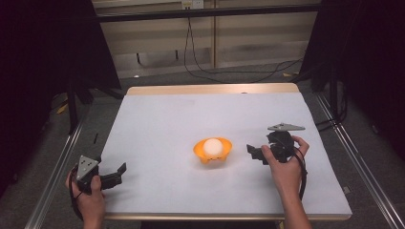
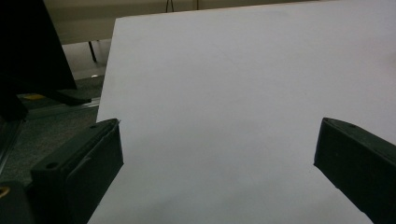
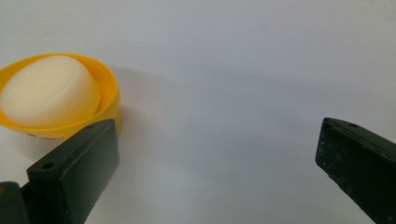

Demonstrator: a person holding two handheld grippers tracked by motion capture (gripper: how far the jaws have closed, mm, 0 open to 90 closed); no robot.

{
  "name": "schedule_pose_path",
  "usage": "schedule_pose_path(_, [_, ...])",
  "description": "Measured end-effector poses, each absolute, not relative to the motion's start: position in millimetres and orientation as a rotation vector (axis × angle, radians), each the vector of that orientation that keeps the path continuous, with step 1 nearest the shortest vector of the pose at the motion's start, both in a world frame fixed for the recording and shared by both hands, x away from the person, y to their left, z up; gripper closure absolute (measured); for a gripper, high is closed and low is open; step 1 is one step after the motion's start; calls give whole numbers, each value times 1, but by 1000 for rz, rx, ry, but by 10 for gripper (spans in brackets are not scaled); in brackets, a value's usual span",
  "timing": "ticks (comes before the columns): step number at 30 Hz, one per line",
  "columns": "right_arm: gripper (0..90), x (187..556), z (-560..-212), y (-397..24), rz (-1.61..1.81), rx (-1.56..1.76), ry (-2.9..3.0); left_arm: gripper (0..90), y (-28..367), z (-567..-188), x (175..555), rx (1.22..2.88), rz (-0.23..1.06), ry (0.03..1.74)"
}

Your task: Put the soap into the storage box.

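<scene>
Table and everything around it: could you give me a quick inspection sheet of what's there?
Surface: white table, wooden far edge.
Job's things: orange bowl near the middle, pale round ball inside it.
Clutter: nothing seen.
Grippers: left gripper open at the near left corner; right gripper open, just right of the bowl, holding nothing.
Cables: black cable across the floor behind.
Surroundings: dark curtains, metal rails.

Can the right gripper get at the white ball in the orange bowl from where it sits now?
Probably yes. The right gripper is open and sits just beside the orange bowl, with bare table between them. The white ball rises above the rim, uncovered.
</scene>
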State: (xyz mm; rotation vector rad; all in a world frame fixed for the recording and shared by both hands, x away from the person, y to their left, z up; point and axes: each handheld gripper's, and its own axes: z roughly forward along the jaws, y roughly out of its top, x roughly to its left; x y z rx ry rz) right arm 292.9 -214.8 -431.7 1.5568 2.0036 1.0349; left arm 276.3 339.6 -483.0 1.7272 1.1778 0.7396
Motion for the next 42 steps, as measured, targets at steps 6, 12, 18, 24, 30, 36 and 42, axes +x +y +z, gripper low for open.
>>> schedule_pose_path(6, [0,284,-437,-235,1038,1588,1963,11,340,-483,276,1733,746,1176])
schedule_pose_path(12, [0,278,-440,-248,1043,1605,1931,11,340,-483,276,1732,750,1175])
schedule_pose_path(18, [0,270,-443,-267,1031,1617,1898,12,340,-483,276,1731,751,1176])
schedule_pose_path(24, [0,264,-443,-281,1028,1630,1868,12,339,-483,276,1727,752,1181])
schedule_pose_path(30, [0,255,-446,-296,1029,1637,1838,11,339,-483,276,1725,749,1182])
schedule_pose_path(36, [0,245,-451,-315,1029,1667,1797,13,339,-483,275,1725,756,1180])
schedule_pose_path(42, [0,238,-454,-326,1026,1678,1788,14,339,-483,275,1723,752,1176])
